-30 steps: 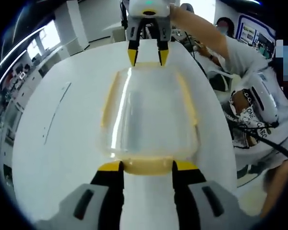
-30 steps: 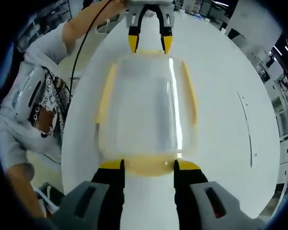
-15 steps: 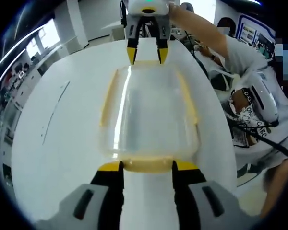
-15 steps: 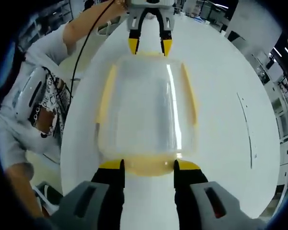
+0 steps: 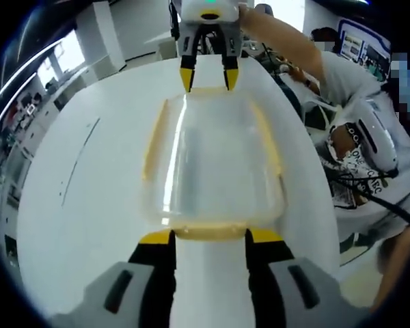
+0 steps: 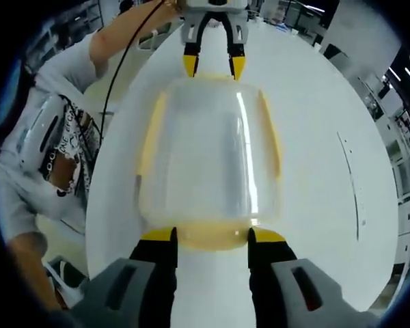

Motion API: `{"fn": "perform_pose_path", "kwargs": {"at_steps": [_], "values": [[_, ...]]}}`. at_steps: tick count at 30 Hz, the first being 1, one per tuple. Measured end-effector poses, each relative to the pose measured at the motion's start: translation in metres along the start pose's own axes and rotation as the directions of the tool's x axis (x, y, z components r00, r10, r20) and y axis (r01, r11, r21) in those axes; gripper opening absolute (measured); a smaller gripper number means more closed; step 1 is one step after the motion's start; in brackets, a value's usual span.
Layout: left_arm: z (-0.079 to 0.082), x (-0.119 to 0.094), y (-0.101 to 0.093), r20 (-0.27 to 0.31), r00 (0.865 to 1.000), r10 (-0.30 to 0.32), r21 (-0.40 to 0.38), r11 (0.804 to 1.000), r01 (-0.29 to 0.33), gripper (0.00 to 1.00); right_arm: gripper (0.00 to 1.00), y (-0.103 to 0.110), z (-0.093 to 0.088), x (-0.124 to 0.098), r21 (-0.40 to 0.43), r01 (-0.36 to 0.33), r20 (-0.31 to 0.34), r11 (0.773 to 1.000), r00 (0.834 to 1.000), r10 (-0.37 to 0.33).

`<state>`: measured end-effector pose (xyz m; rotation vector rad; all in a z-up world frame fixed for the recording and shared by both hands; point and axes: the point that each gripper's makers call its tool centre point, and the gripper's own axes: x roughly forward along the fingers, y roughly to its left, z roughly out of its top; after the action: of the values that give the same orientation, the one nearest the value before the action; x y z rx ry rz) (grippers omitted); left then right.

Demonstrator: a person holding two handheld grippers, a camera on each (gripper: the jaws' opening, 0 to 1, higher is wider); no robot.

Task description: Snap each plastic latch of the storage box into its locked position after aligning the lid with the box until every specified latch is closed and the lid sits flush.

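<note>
Storage box (image 5: 215,164): clear plastic body under a clear lid (image 6: 208,157), standing lengthwise at the centre of both views on a white table (image 5: 89,198). Yellow latches: in the left gripper view, one along the left long side (image 5: 152,147), one along the right long side (image 5: 272,147), one on the near short end (image 5: 210,234), low in the frame; in the right gripper view, the near-end latch (image 6: 212,237) sits low centre and the side latches (image 6: 149,137) run up the left and right edges of the lid. All four latches lie close against the box walls. Left gripper (image 5: 208,239): black jaws with yellow tips, rising from the bottom centre, spread wide apart with the tips level with the two ends of the near latch, touching or just short of it; whether they press cannot be told. It also appears at the top centre of the right gripper view (image 6: 211,66), jaws parted at the far end of the box. Right gripper (image 6: 212,237): same build, bottom centre, jaws spread and flanking its near-end latch, nothing clamped between them; seen at the top centre of the left gripper view (image 5: 206,77), tips parted over the far end. Person (image 5: 365,130): white printed shirt, right edge of the left gripper view and left edge of the right gripper view, one arm reaching to the far gripper.
</note>
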<state>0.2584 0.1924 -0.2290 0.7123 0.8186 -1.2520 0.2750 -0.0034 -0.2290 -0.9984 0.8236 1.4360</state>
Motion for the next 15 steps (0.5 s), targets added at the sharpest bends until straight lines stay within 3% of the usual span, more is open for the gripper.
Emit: {"fn": "perform_pose_path", "kwargs": {"at_steps": [3,7,11,15], "values": [[-0.007,-0.001,0.001,-0.043,0.999,0.013,0.001,1.0,-0.013,0.38,0.41,0.001,0.0,0.001,-0.004,0.005,0.009,1.0,1.0,-0.005],[-0.016,-0.003,0.005,-0.084,0.996,0.029,-0.035,0.999,-0.032,0.45,0.43,0.0,0.0,0.003,-0.016,0.018,0.008,1.0,1.0,-0.018],[-0.02,-0.015,0.014,-0.067,0.994,0.085,-0.041,0.995,-0.087,0.46,0.46,-0.003,-0.008,-0.002,-0.008,0.039,0.002,0.999,0.999,-0.039],[-0.012,-0.031,0.019,-0.036,0.992,0.122,-0.056,0.991,-0.124,0.46,0.47,-0.006,-0.013,-0.014,0.014,0.074,0.042,0.997,0.996,-0.075]]}}
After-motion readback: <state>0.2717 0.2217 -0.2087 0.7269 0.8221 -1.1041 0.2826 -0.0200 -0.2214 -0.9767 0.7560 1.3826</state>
